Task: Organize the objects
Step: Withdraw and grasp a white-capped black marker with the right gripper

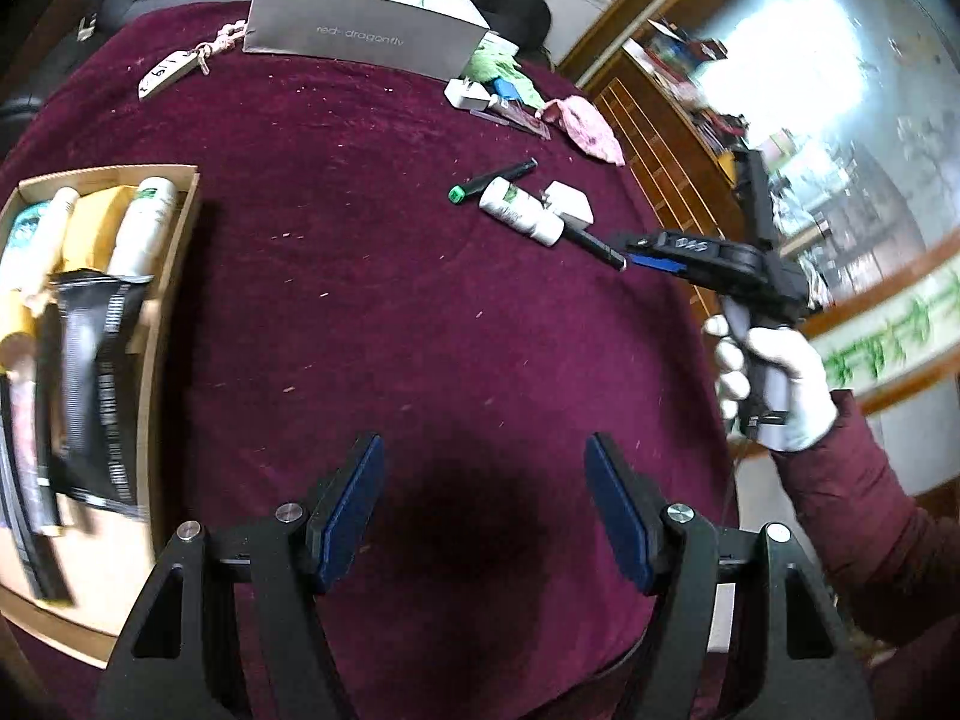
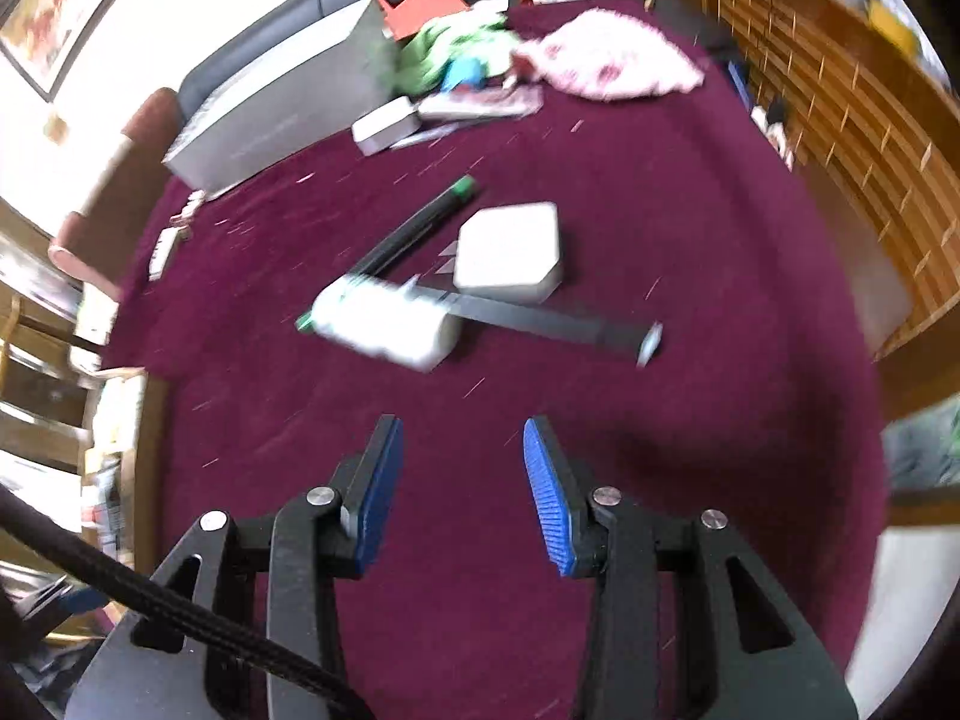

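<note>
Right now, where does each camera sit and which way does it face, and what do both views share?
Left wrist: on the left gripper, looking down at the maroon tablecloth and open cardboard box; own jaws empty, plus the white-gloved right hand with the right gripper.
Right wrist: on the right gripper, facing down; own jaws empty.
Shared: white plastic bottle, green-capped black marker.

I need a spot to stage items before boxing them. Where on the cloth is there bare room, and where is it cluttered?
The widest bare stretch of cloth lies between the cardboard box and the white bottle, reaching to the grey box. The bottle, two markers and white adapter are crowded together; more clutter surrounds the pink cloth.
</note>
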Demonstrator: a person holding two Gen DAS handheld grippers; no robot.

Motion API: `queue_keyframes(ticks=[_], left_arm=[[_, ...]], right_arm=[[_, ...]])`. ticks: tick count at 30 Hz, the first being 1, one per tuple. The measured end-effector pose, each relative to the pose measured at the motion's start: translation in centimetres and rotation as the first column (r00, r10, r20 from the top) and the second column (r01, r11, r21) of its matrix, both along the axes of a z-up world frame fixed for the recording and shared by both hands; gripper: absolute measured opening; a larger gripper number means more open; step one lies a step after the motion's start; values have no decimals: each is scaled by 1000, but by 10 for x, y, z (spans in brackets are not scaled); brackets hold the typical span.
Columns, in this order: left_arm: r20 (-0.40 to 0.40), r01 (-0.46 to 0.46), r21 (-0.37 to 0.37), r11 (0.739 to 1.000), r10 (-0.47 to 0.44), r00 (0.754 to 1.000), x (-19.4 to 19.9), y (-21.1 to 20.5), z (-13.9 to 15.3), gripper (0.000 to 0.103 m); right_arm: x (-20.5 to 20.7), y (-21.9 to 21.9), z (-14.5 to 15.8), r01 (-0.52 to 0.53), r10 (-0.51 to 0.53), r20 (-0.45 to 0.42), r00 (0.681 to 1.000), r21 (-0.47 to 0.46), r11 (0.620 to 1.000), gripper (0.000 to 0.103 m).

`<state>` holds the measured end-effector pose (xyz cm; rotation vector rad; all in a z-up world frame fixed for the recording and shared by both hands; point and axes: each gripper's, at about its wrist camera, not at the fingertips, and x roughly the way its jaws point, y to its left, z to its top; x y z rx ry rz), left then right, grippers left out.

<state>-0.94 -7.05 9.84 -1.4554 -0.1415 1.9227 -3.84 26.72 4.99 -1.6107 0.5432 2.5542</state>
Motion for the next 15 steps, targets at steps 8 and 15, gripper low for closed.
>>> queue_keyframes(ticks=[8, 15], left_arm=[[38, -116, 31, 993, 114, 993, -19, 36, 0, 62], [-4, -121, -17, 993, 121, 993, -44, 83, -5, 62]], right_arm=[[-43, -5, -38, -222, 212, 72, 975, 182, 958, 47], [-49, -13, -48, -294, 271, 157, 950, 148, 944, 12]])
